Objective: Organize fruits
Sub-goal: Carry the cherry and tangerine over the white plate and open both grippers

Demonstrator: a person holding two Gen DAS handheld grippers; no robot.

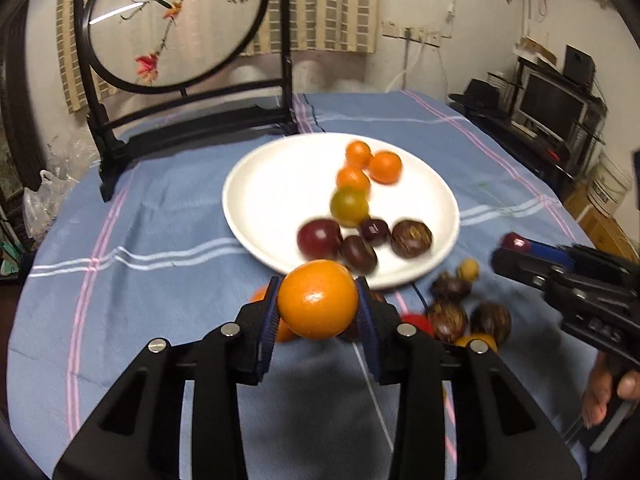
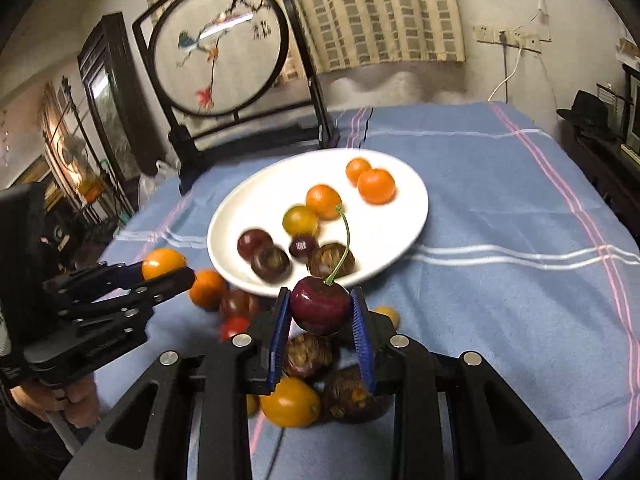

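Left wrist view shows a blue striped tablecloth (image 1: 168, 216) covering the table, with a dark wooden stand holding a round embroidered screen (image 1: 176, 20) at the far left. A white plate (image 1: 272, 184) sits in the middle of the cloth, carrying three small oranges, one greenish-yellow fruit and four dark fruits in a loose line from far to near. Just near and right of the plate lies a loose pile of fruit (image 1: 464, 312) on the cloth: brown mottled ones, a red one and yellow ones.

The left gripper (image 1: 318, 300) is clenched on an orange fruit (image 1: 318, 298), both blue pads pressing its sides, held above the cloth at the plate's near rim. At the right edge the right gripper (image 1: 514, 246) reaches in, with a hand (image 1: 608, 396) on its handle.

From the right wrist, the right gripper (image 2: 320, 312) grasps a dark red cherry (image 2: 320, 310) between its pads, green stem rising upward, above the pile and near the plate (image 2: 396, 216). The left gripper (image 2: 164, 270) shows at left, the orange fruit (image 2: 163, 263) in its jaws.
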